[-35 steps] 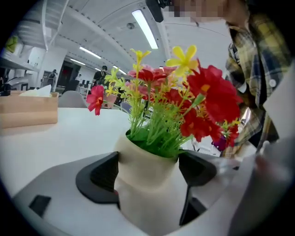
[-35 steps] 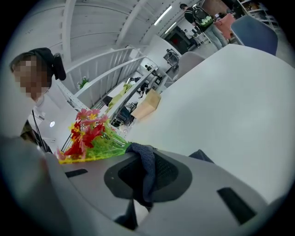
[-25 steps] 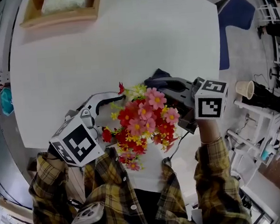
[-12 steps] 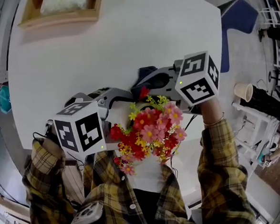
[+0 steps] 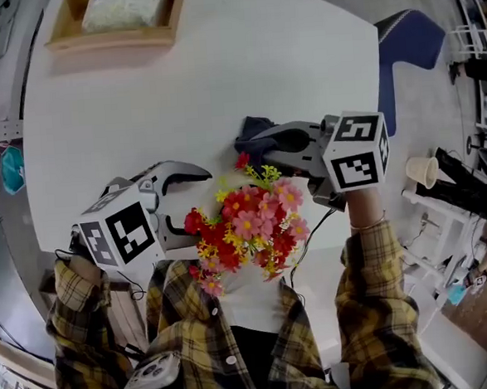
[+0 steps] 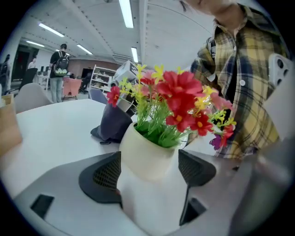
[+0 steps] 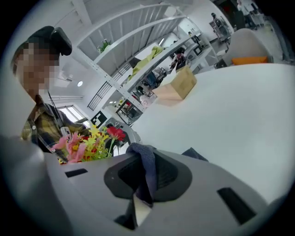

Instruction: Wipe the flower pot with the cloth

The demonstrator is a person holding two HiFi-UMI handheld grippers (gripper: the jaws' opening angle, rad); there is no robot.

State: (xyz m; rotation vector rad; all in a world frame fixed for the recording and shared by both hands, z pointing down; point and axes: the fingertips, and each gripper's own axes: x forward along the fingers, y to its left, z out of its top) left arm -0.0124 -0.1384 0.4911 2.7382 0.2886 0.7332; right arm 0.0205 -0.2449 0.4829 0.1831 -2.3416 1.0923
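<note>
A cream flower pot point(image 6: 148, 159) with red, pink and yellow artificial flowers point(image 5: 246, 225) is clamped between the pads of my left gripper point(image 6: 150, 171), held just above the white table's near edge. In the head view the blooms hide the pot, and the left gripper point(image 5: 192, 203) reaches in from the left. My right gripper point(image 5: 263, 142) is shut on a dark blue cloth point(image 7: 146, 171). The cloth point(image 5: 252, 134) bunches at the jaw tips, just beyond the flowers and close to them. Whether it touches the pot I cannot tell.
The round white table point(image 5: 178, 86) stretches away from me. A wooden tray point(image 5: 116, 36) holding a white packet sits at its far edge. A blue chair point(image 5: 408, 45) and a paper cup point(image 5: 420, 169) on a stand are to the right, off the table.
The right gripper with the cloth swung towards the far side, then came partly back. The left gripper turned and shifted left, and the flowers moved slightly with it.
</note>
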